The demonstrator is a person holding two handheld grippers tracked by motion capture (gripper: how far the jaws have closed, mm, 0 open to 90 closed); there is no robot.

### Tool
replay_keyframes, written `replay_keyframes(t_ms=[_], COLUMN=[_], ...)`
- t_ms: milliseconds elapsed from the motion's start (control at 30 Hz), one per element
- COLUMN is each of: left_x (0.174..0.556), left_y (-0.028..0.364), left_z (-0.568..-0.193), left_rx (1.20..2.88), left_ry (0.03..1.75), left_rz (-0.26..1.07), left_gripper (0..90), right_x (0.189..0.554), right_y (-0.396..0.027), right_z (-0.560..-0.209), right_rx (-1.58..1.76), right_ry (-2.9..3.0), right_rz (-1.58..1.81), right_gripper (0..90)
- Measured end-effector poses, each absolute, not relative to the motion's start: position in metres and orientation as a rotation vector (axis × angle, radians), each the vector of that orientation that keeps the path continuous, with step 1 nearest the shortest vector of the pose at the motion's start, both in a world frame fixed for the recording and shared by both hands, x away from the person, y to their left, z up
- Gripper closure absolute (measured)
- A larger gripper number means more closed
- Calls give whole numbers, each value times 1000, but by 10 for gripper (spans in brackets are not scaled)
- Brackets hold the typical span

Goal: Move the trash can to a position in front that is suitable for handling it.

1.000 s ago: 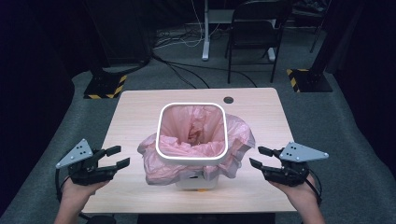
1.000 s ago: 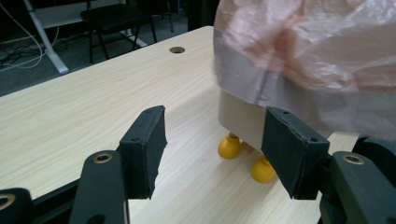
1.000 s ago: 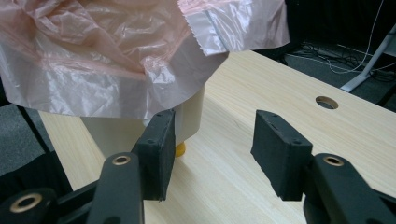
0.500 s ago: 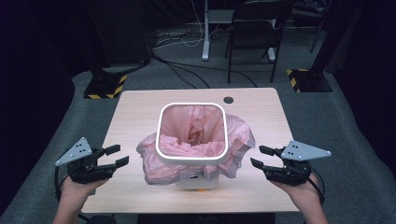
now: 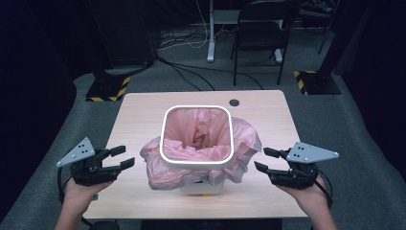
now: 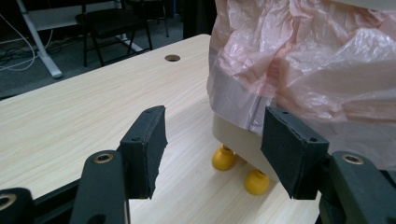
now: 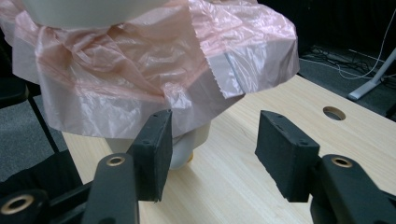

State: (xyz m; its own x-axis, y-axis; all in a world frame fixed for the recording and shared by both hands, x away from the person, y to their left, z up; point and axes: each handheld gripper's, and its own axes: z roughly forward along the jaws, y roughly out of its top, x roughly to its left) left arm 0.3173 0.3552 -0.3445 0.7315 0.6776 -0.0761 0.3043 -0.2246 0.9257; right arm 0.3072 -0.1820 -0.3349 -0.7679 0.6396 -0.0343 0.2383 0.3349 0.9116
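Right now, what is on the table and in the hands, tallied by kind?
Small white square-rimmed bin standing on the table: 1
Pink plastic liner bag draped over the bin's rim: 1
Yellow ball feet under the bin: 2 visible
Handheld black tools: 2, left tool, right tool
Total: 6

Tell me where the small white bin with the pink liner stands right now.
In the high view the white bin stands on the table, midway across and toward the near edge, between the open left gripper and open right gripper, touching neither.

Matt pale wood-grain table [image 5: 143, 115], crinkled glossy pink plastic liner [image 5: 201, 129] (thin, translucent), smooth white bin [image 5: 196, 160].
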Motion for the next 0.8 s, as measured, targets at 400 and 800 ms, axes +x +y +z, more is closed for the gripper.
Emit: replay_keyframes(t_ms=[400, 800], left_x=[321, 325], left_y=[346, 338], left_z=[-333, -318], left_rx=[1836, 1851], left_ry=[736, 713], left_rz=[422, 429], left_gripper=[401, 398], right_x=[308, 304], right_y=[-174, -178], right_z=[-324, -308], right_rx=[722, 703], right_ry=[2237, 2242], right_rz=[1420, 1368], right_gripper=[465, 481])
